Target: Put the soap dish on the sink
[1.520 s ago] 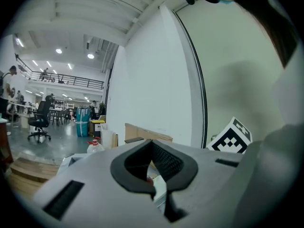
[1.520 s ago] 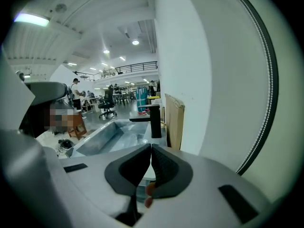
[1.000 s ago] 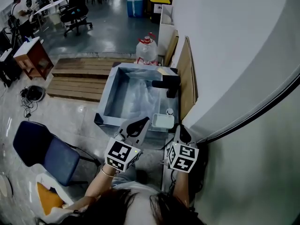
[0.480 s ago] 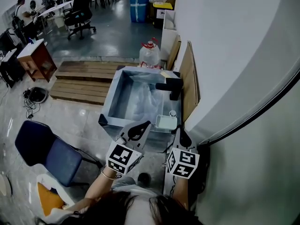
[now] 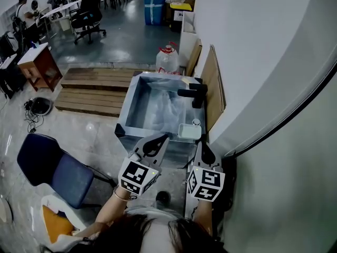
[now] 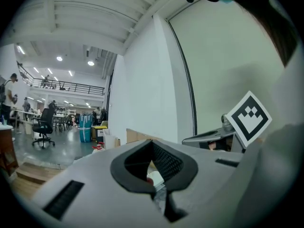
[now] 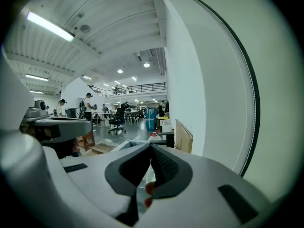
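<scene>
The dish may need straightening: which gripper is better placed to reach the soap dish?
Probably right: the right gripper sits just behind the soap dish on the sink's near right corner; the left gripper is off to its left. Both are shut, empty.

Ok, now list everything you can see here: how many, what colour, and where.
sink: one, steel grey, centre, against the wall
soap dish: one, white, on the sink's near right corner
tap: one, black, sink's right side
water jug: one, clear with red cap, behind the sink
pallets: two, wooden, floor left of the sink
boards: two, brown, leaning on the wall
chair: one, blue, lower left
office chair: one, black, top left
left gripper: one, grey, jaws shut, empty, at the sink's front edge
right gripper: one, grey, jaws shut, empty, just short of the soap dish
</scene>
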{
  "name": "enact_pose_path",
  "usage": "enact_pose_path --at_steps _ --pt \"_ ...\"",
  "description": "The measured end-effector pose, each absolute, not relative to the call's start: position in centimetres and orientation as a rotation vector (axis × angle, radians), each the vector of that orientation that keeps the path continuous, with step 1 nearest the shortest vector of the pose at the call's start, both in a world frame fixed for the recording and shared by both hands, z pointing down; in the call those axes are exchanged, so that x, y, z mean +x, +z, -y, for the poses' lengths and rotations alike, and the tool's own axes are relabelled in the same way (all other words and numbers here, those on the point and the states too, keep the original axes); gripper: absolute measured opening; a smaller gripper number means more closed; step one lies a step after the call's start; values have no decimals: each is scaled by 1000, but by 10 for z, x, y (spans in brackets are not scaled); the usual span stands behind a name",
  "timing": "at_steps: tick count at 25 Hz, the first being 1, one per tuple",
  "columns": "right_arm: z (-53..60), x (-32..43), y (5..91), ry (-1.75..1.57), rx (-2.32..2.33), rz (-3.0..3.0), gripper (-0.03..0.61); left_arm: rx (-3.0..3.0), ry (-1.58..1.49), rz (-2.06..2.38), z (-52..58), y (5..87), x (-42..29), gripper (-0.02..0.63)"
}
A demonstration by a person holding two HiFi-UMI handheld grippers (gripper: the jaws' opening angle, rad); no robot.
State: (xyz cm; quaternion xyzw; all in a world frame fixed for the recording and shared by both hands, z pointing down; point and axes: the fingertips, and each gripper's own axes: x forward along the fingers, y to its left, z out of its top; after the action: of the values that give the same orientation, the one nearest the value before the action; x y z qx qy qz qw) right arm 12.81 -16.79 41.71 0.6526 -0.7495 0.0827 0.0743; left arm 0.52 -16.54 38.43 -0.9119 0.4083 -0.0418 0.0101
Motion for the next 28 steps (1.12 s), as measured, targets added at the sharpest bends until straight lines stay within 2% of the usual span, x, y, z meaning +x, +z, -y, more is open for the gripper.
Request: enact_pose_path --at_steps 28 --pt "62 74 382 109 1957 2255 26 -2864 -40 -1210 71 367 -32 8"
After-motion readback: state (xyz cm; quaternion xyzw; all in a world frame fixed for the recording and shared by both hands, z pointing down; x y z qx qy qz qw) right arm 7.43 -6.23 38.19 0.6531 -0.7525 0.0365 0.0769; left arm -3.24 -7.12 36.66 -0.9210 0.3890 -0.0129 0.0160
